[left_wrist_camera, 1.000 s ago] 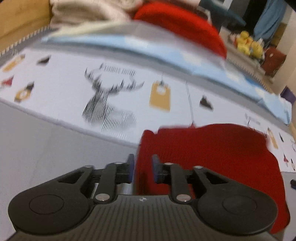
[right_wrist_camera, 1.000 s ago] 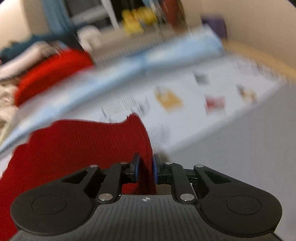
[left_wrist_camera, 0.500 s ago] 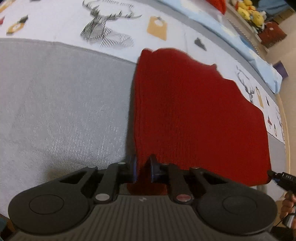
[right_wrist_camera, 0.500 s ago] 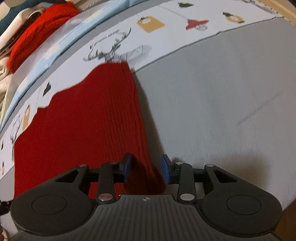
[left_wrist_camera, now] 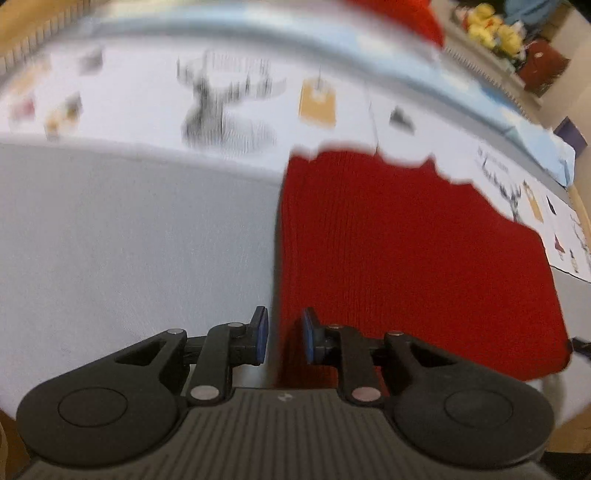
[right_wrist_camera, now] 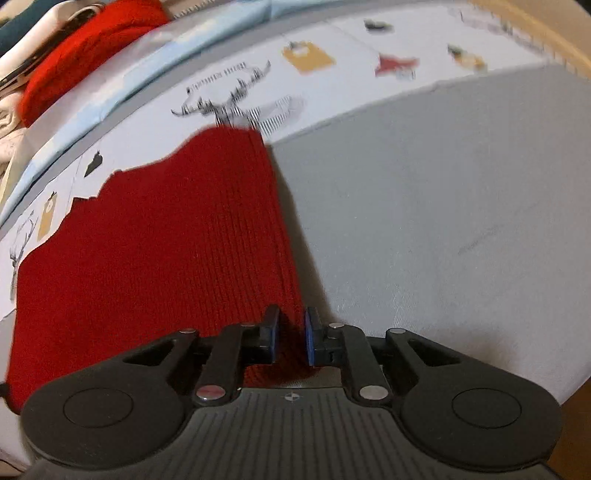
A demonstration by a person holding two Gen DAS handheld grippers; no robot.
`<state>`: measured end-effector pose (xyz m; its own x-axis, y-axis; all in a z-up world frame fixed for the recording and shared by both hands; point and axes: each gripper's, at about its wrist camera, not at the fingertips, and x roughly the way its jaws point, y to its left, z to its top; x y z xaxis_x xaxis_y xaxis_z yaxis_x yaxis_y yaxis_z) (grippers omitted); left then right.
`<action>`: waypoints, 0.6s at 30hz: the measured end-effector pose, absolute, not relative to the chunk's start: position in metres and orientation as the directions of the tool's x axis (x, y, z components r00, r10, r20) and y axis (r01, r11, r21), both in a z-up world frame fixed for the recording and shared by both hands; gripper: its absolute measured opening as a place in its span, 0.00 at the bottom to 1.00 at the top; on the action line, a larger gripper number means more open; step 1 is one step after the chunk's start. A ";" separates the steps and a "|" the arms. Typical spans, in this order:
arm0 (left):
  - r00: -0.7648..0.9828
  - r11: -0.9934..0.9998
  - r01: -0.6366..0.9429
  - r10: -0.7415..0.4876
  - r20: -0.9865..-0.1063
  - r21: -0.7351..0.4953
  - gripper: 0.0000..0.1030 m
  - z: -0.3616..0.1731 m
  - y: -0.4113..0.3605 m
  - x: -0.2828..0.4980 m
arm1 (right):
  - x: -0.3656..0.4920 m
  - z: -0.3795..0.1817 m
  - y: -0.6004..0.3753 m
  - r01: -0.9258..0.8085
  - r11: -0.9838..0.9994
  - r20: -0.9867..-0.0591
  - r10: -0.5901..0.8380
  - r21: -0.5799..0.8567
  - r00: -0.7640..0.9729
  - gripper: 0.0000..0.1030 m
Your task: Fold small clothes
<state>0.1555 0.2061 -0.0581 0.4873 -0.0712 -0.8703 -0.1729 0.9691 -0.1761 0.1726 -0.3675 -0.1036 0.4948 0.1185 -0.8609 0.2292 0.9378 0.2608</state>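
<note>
A red knit garment [left_wrist_camera: 406,251] lies flat on the grey cloth surface [left_wrist_camera: 129,240], its far edge over a white printed mat [left_wrist_camera: 240,96]. My left gripper [left_wrist_camera: 283,338] is at the garment's near left corner, jaws a little apart, with the red edge between the pads. The same garment [right_wrist_camera: 155,251] shows in the right wrist view. My right gripper [right_wrist_camera: 291,338] is at its near right corner, jaws narrowly apart around the knit edge. Both views are motion-blurred.
A pile of clothes with another red knit piece [right_wrist_camera: 85,48] lies at the back on a light blue sheet [right_wrist_camera: 110,96]. Yellow soft toys [left_wrist_camera: 491,26] sit far right. Grey cloth [right_wrist_camera: 443,221] spreads right of the garment.
The garment was lowered flat onto the grey surface. Since half a second ago the left jaws have opened wider, the right jaws have narrowed, and both cameras have tilted up a little.
</note>
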 end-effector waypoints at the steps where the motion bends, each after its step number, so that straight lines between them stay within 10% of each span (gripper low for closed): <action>1: 0.506 0.973 -0.157 -0.068 -0.860 -0.169 0.20 -0.053 0.205 0.150 | 0.171 -0.097 -0.367 0.225 0.942 -0.849 0.101 0.250 0.519 0.15; 18: 0.332 0.999 0.042 -0.024 -0.943 -0.011 0.21 -0.089 0.153 0.157 | 0.173 -0.113 -0.357 0.154 0.978 -0.895 0.061 0.143 0.443 0.21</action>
